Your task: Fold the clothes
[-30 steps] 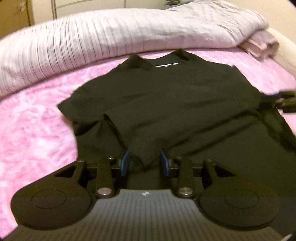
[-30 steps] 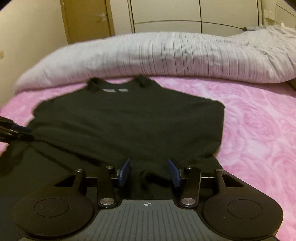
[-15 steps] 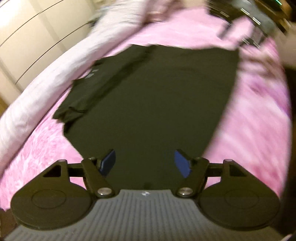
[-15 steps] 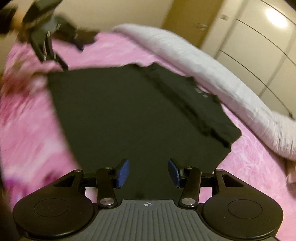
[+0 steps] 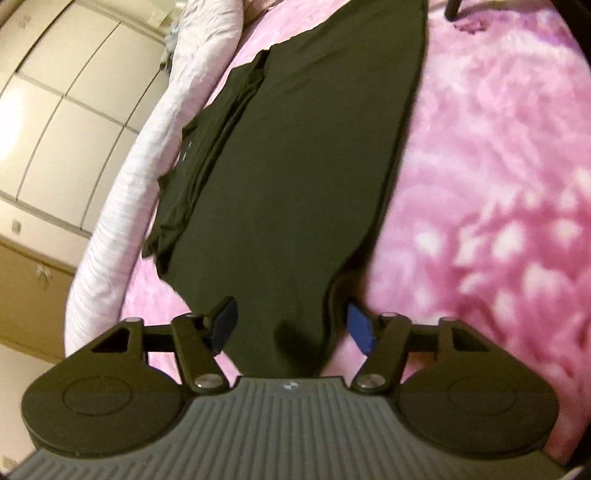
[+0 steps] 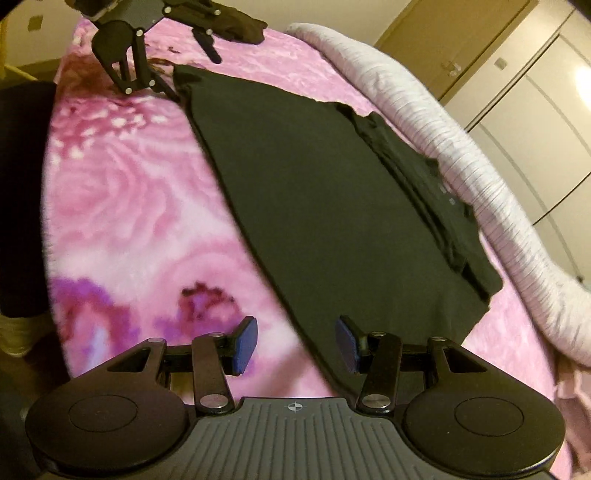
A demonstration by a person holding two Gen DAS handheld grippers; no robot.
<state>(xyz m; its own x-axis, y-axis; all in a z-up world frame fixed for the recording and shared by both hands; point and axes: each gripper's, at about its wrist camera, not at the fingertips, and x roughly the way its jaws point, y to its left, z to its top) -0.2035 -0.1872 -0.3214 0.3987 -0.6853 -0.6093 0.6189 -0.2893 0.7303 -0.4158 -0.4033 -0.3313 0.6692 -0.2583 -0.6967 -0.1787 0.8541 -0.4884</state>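
Note:
A black t-shirt (image 5: 303, 166) lies flat on the pink bed blanket (image 5: 480, 184), its bottom half folded up over the collar side. My left gripper (image 5: 291, 326) sits at one short end, its jaws closing, with the shirt's edge between the blue pads but not pinched. At the opposite end, my right gripper (image 6: 297, 343) stands open over the shirt (image 6: 332, 206), whose front edge runs between its pads. In the right wrist view the left gripper (image 6: 195, 77) shows at the shirt's far corner.
A striped white duvet (image 6: 461, 147) is rolled along the shirt's collar side. Cream wardrobe doors (image 5: 55, 110) stand behind it. A dark cloth pile (image 6: 240, 22) lies at the far end of the blanket (image 6: 129, 203). A person's dark clothing (image 6: 22, 184) borders the bed.
Both grippers swung from the hem side out to opposite ends of the shirt and rolled. The left jaws let go of the hem and widened. The shirt now lies flat, folded in half.

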